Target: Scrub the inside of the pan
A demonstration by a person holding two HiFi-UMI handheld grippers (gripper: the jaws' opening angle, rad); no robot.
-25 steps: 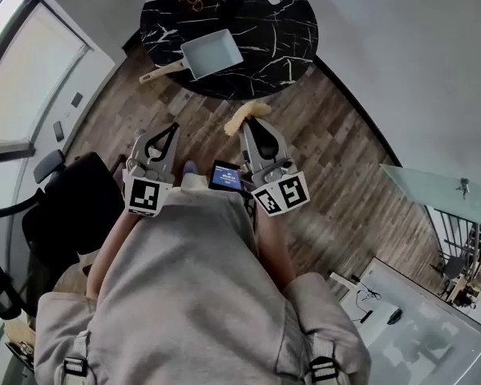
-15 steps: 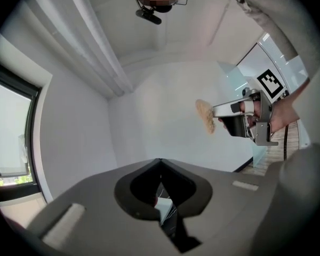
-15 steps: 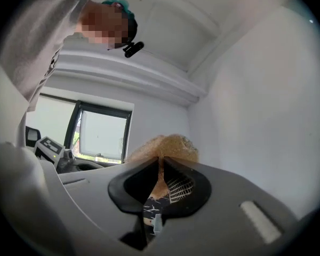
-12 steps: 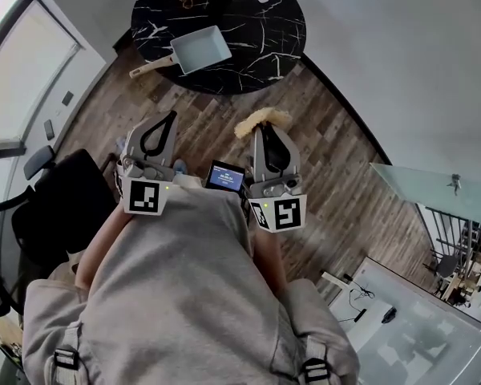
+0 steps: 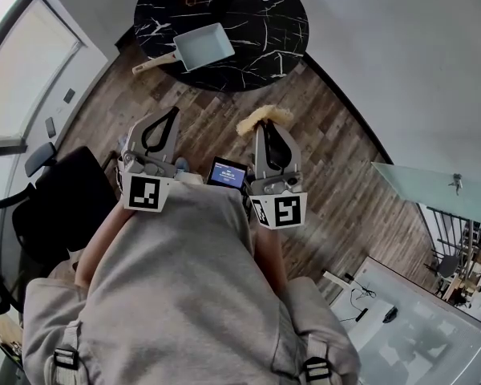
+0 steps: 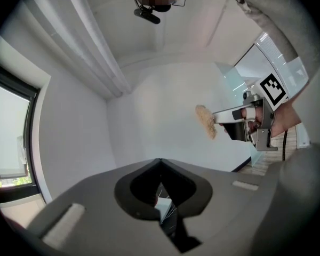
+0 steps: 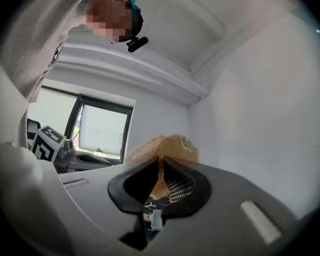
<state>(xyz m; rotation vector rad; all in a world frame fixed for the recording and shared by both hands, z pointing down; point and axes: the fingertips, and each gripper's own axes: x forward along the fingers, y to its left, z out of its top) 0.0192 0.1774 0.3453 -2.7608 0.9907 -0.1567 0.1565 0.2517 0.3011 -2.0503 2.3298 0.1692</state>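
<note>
Listener: Claws first. How do they stand?

Describer: The right claw (image 5: 268, 127) pinches a fluffy yellow-tan scrubbing pad (image 5: 264, 118) at its tips, and the pad puffs out past both jaws. The left claw (image 5: 171, 113) is pressed together with nothing in it. Both are held in the air side by side in front of the person, tips pointing away from the body. Each carries a white cube with black square markers (image 5: 143, 192) at its rear.

Listener: What sits between them?

Describer: A small device with a lit blue screen (image 5: 227, 173) sits at the person's chest, between the two claws. Below it, the person's grey sweatshirt (image 5: 184, 287) fills the lower part of the head view.

Listener: Where is the pan?

Describer: Well apart from both claws. The pale blue-grey rectangular pan with a light wooden handle (image 5: 202, 46) lies on a round black marble worktop with white veins (image 5: 272, 30), ahead of the person. Its handle points toward the person's left, out to the worktop's edge. A few small things lie on the far side of the worktop, too small to tell.

Listener: And around that?

Describer: A brown wood-plank floor (image 5: 337, 151) lies under the claws. A black office chair (image 5: 60, 203) stands at the person's left and a glass-topped table (image 5: 437, 195) at the right, with white walls (image 5: 401, 54) beyond.
</note>
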